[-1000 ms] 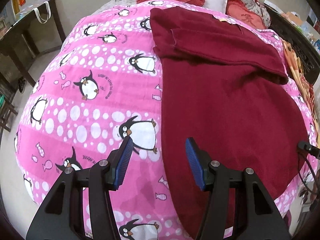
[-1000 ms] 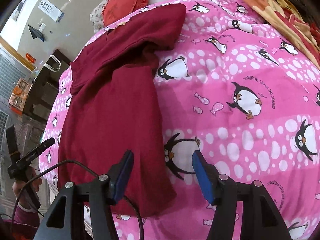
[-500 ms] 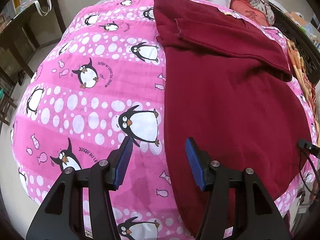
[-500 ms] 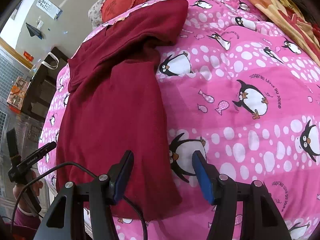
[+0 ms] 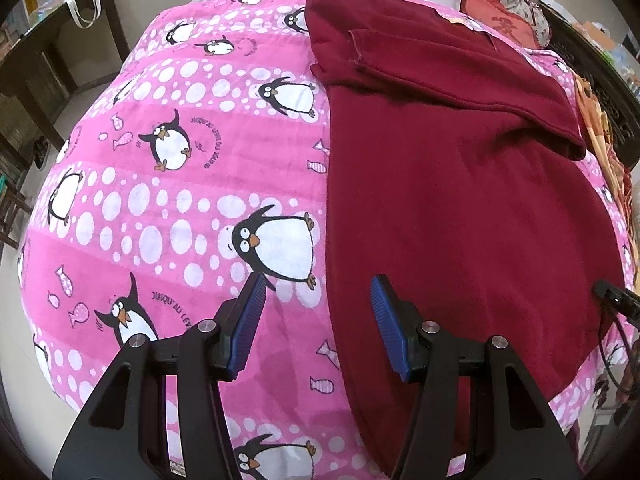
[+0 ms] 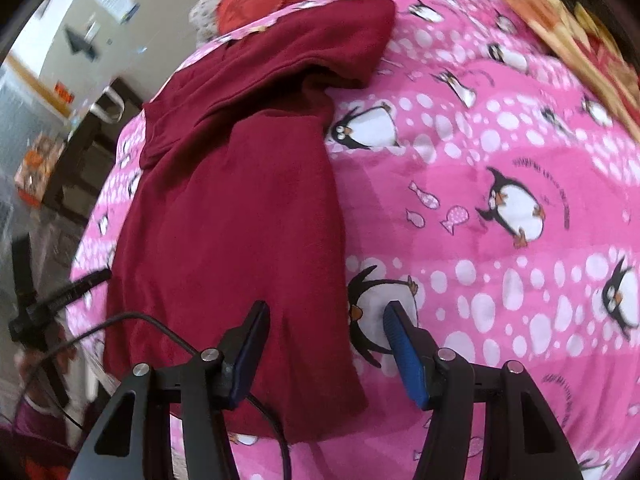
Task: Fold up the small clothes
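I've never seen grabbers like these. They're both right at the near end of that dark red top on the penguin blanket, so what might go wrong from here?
1. The right gripper is closing astride the maroon garment's side edge, so it may pinch the pink penguin blanket too.
2. The black cable lies across the hem by that gripper and might snag.
3. The left gripper is open over the other edge; if only one side gets lifted, the folded-over sleeve could slip askew.

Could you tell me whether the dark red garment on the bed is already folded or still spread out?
Partly folded: the dark red fleece garment has its upper part doubled across itself, while the long lower part lies flat on the pink penguin-print blanket.
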`<state>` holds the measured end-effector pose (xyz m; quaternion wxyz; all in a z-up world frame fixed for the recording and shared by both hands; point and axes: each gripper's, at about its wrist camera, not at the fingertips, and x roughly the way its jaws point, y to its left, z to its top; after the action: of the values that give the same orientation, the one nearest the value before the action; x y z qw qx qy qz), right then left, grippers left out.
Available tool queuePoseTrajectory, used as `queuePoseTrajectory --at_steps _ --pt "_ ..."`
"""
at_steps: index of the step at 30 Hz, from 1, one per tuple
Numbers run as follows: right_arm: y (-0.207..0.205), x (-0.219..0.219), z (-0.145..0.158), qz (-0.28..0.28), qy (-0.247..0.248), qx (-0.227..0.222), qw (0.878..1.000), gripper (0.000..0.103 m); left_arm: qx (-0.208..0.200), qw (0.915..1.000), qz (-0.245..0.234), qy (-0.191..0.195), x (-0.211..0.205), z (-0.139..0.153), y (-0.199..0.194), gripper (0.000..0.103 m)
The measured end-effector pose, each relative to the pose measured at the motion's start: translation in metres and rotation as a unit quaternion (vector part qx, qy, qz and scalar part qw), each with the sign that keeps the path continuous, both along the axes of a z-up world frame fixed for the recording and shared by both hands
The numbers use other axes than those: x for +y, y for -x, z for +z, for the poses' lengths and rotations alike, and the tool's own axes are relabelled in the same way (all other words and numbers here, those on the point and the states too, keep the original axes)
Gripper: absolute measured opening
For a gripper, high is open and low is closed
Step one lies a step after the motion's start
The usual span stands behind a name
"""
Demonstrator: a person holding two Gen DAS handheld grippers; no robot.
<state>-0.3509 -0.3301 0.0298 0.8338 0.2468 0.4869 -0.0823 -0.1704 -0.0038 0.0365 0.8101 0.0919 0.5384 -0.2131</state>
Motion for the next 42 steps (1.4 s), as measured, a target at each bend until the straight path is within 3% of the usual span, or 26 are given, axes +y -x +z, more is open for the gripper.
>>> queuePoseTrajectory --at_steps 2,3,7,11,14,17,20,22,23,24,31,36,42 --pt "0.002 0.006 0.005 0.009 0.016 -0.016 1.000 0.015 0.014 0.9998 -0.001 0.012 0.003 0.000 0.000 0.055" --pt "0.003 0.008 0.008 0.011 0.017 -0.025 0.999 0.010 0.020 0.9996 0.000 0.018 0.005 0.001 0.001 0.055" --pt "0.015 0.015 0.033 0.008 0.033 -0.066 0.997 0.007 0.024 0.9994 0.000 0.025 0.014 0.008 0.009 0.054" --pt "0.037 0.015 0.054 0.000 0.015 -0.099 0.995 0.007 0.047 0.9976 -0.001 0.050 0.024 0.012 0.020 0.054" --pt "0.048 0.014 0.046 -0.003 0.011 -0.080 0.997 0.007 0.070 0.9956 0.002 0.063 0.029 0.006 0.030 0.054" --pt "0.054 0.005 0.019 -0.026 -0.032 -0.057 0.998 0.007 0.092 0.9938 0.000 0.062 0.028 -0.004 0.036 0.054" --pt "0.058 -0.006 0.000 -0.050 -0.077 -0.040 0.995 0.012 0.118 0.9906 -0.001 0.070 0.026 -0.013 0.042 0.054" --pt "0.063 -0.010 -0.003 -0.054 -0.087 -0.047 0.994 0.027 0.112 0.9915 -0.003 0.067 0.023 -0.014 0.047 0.054" --pt "0.065 -0.011 -0.003 -0.054 -0.086 -0.053 0.993 0.042 0.106 0.9925 -0.005 0.062 0.020 -0.014 0.048 0.055" --pt "0.068 -0.011 -0.002 -0.054 -0.085 -0.059 0.993 0.049 0.102 0.9929 -0.008 0.059 0.016 -0.014 0.048 0.055" --pt "0.070 -0.010 -0.014 -0.038 -0.106 -0.068 0.991 0.049 0.110 0.9908 -0.024 0.075 0.002 -0.020 0.051 0.055" --pt "0.063 -0.004 -0.015 -0.020 -0.108 -0.086 0.990 0.049 0.106 0.9917 -0.027 0.068 -0.001 -0.022 0.051 0.056" --pt "0.058 0.000 -0.011 -0.003 -0.097 -0.076 0.992 0.049 0.104 0.9924 -0.022 0.063 -0.009 -0.023 0.052 0.057"
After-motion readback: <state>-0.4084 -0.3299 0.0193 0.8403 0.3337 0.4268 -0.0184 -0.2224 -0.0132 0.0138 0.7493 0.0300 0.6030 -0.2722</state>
